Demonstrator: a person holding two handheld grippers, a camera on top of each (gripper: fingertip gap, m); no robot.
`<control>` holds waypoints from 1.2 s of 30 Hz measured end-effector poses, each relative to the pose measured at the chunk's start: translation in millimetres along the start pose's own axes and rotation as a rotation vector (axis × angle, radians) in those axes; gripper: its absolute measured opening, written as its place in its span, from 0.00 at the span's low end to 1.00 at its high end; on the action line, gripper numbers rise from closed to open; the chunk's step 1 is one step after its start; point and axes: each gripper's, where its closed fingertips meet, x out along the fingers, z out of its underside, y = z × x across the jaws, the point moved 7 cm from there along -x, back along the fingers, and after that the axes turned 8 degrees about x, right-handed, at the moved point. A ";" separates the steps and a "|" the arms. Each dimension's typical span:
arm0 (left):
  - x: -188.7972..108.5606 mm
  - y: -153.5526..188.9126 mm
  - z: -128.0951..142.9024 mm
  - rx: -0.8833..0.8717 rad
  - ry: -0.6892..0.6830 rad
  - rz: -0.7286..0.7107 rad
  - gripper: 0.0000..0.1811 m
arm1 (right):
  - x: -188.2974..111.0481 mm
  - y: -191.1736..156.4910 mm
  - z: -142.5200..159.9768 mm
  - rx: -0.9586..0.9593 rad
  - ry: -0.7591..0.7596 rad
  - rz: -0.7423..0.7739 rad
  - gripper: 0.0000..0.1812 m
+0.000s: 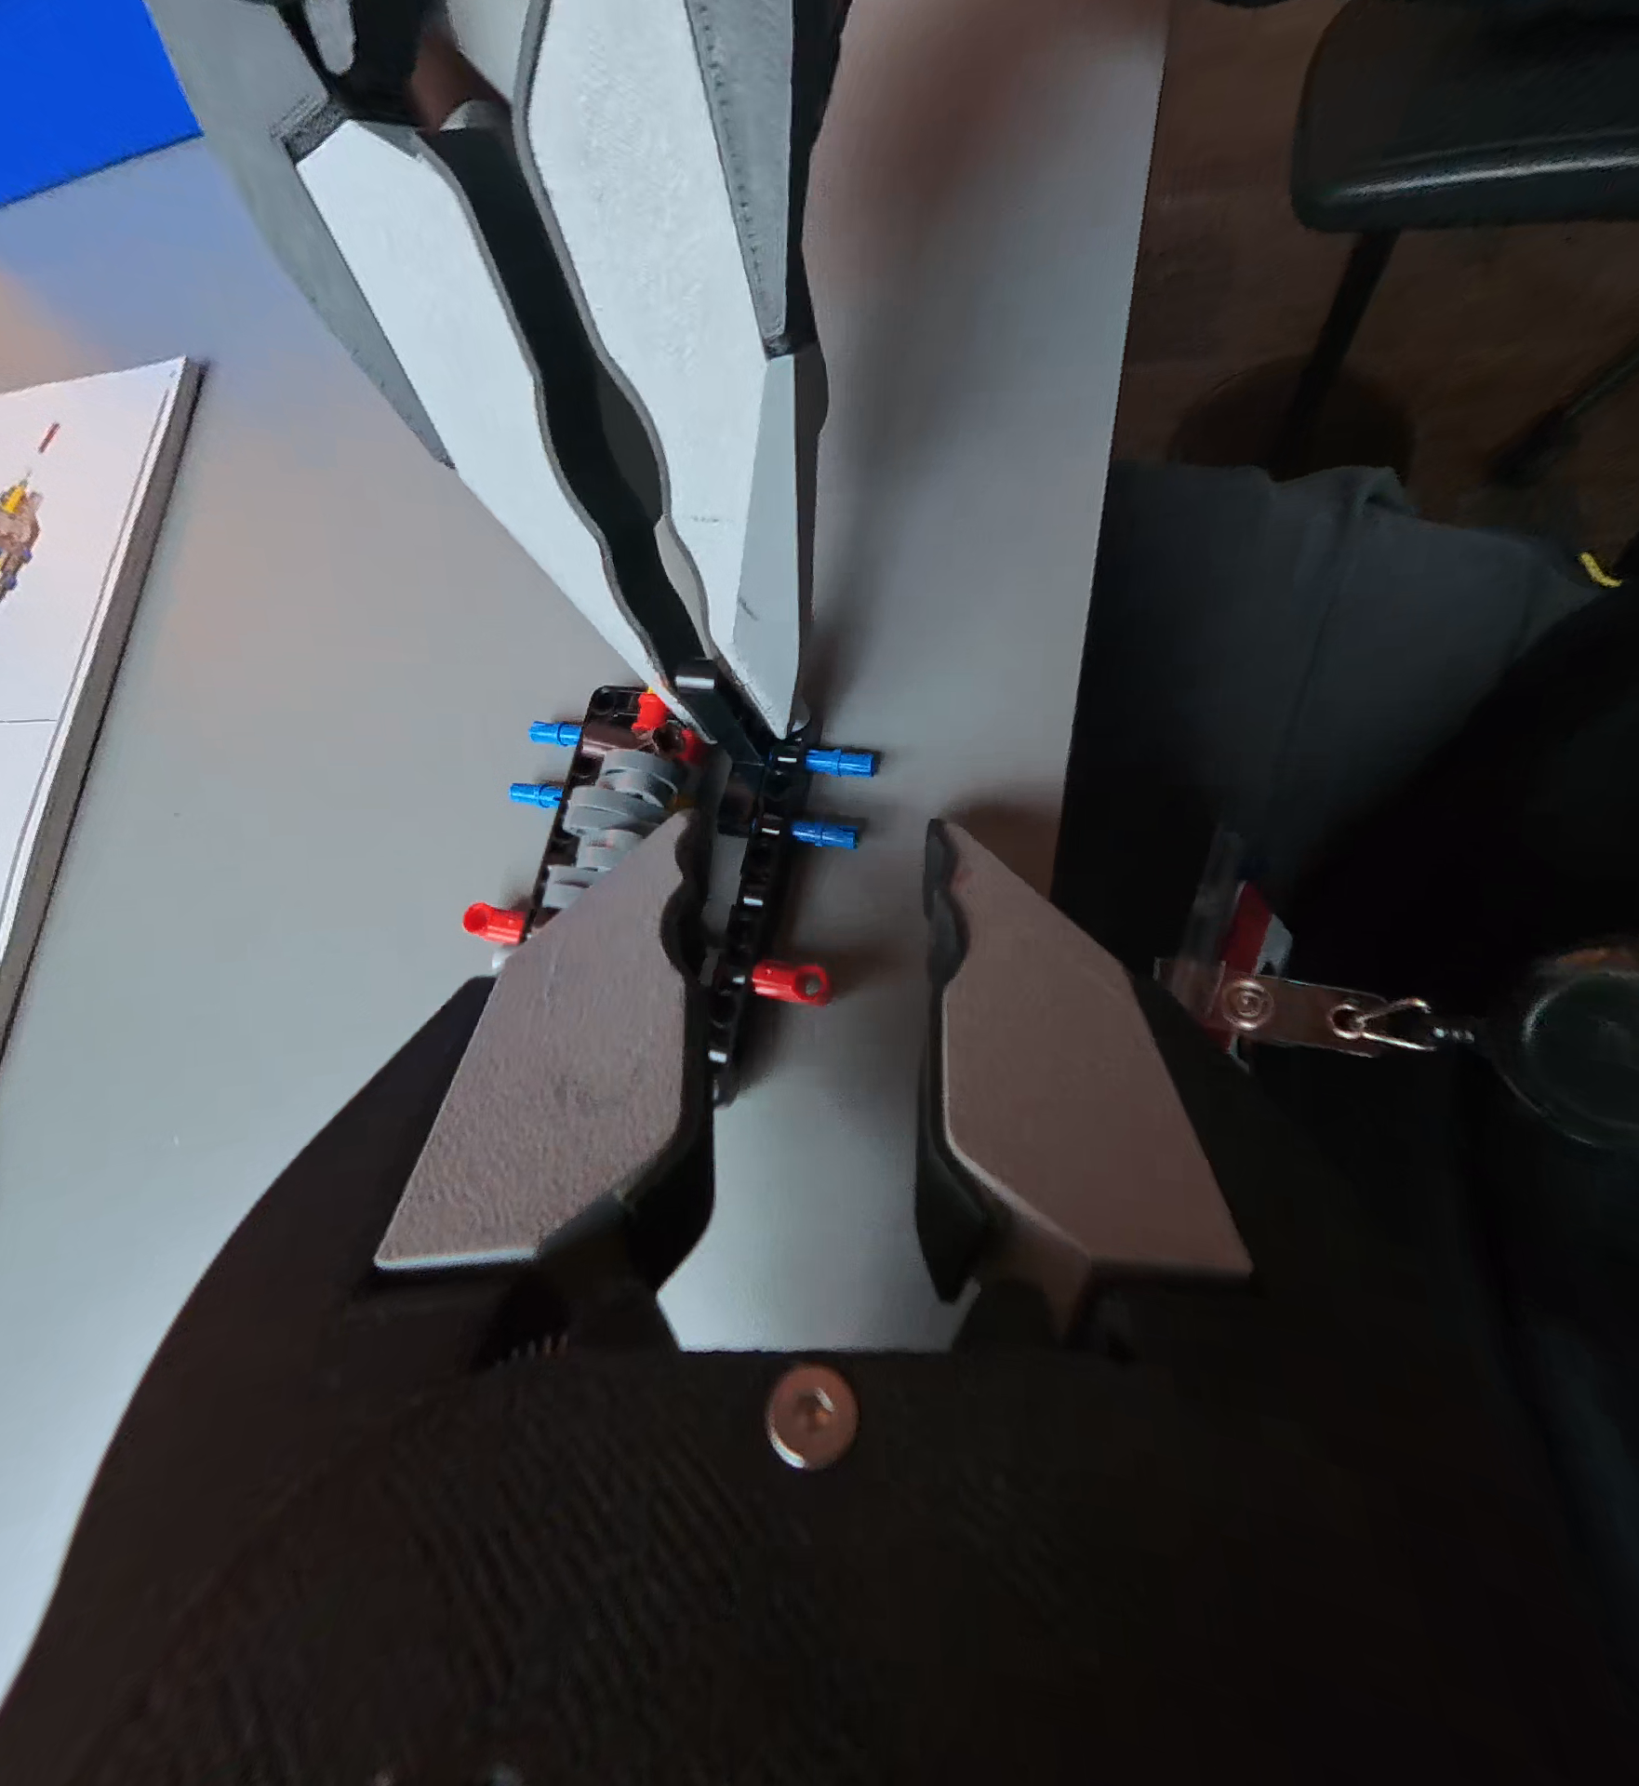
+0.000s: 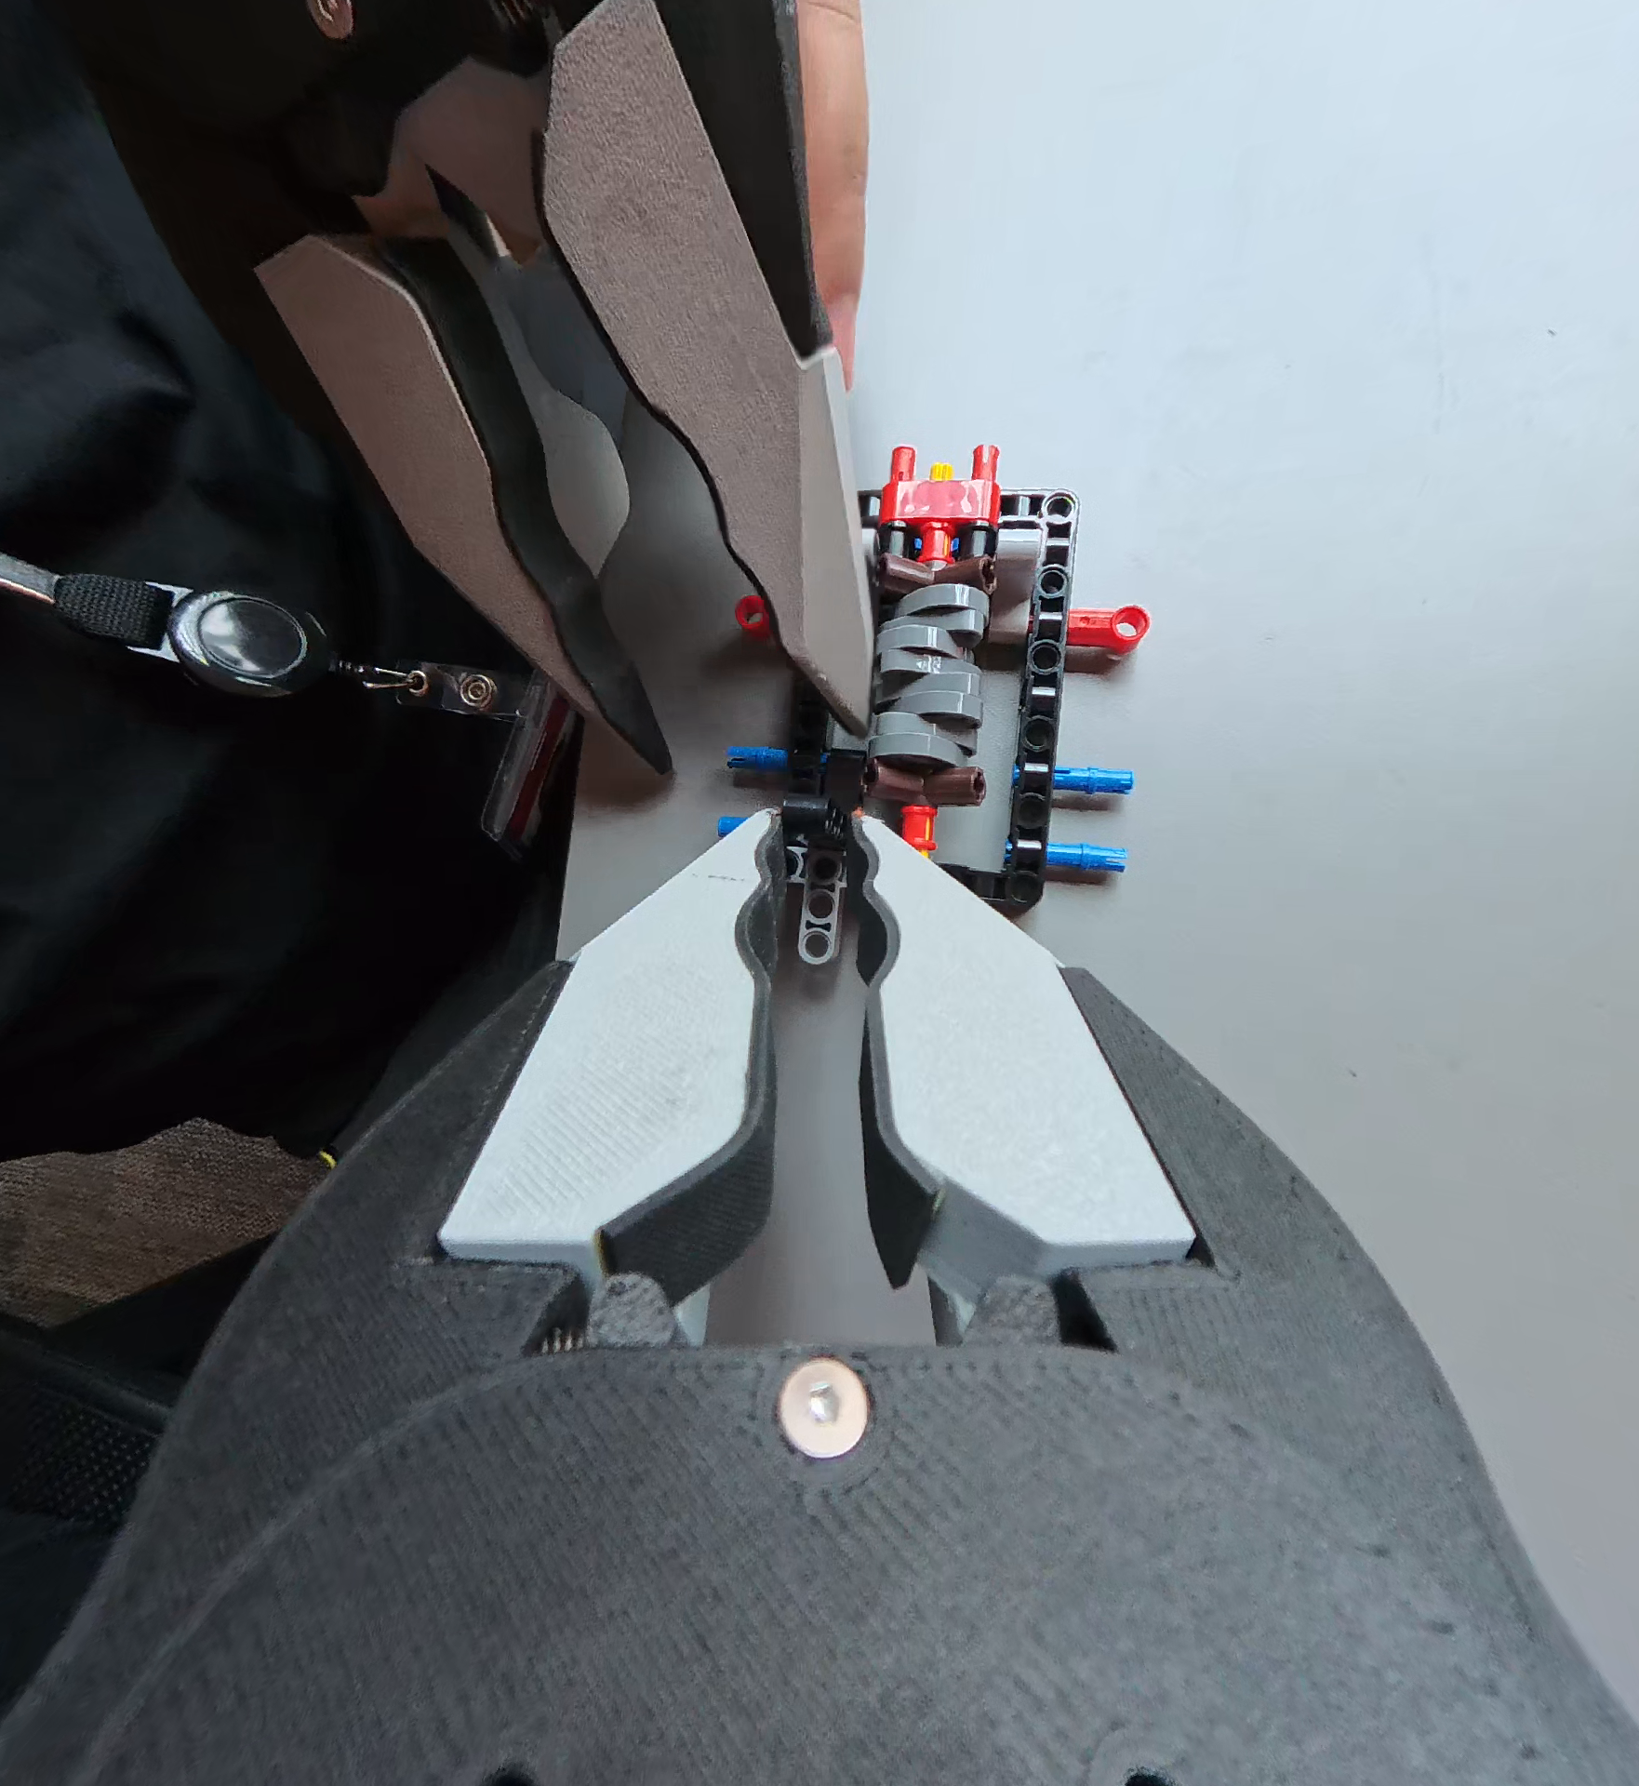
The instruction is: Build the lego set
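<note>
Right gripper (image 2: 816, 831) pinches a small black beam (image 2: 820, 904) at the frame (image 2: 1048, 676) corner nearest it, on the table (image 2: 1376, 290). Left gripper (image 1: 806, 841) is spread wide (holding nothing), straddling frame's long rail (image 1: 748, 928), which runs straight away from it.

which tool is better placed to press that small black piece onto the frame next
Right. The right tool is shut on the small black piece at the frame's corner; the left tool is open, only steadying the frame.

I read this as an office: plain grey desk (image 1: 313, 870), black chair (image 1: 1492, 126) beyond its edge, badge reel (image 1: 1608, 1044) beside it.
</note>
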 end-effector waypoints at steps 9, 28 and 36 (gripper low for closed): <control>4.4 1.3 -3.7 -0.006 -0.025 0.029 0.25 | 1.5 -4.0 -2.6 -0.025 -0.031 0.022 0.05; 8.5 -3.0 -10.9 0.023 -0.122 0.153 0.21 | 3.0 -6.2 -2.9 -0.032 -0.037 0.016 0.05; 9.8 -4.6 -8.2 0.046 -0.092 0.107 0.14 | 3.4 -6.5 -2.7 -0.032 -0.033 0.009 0.05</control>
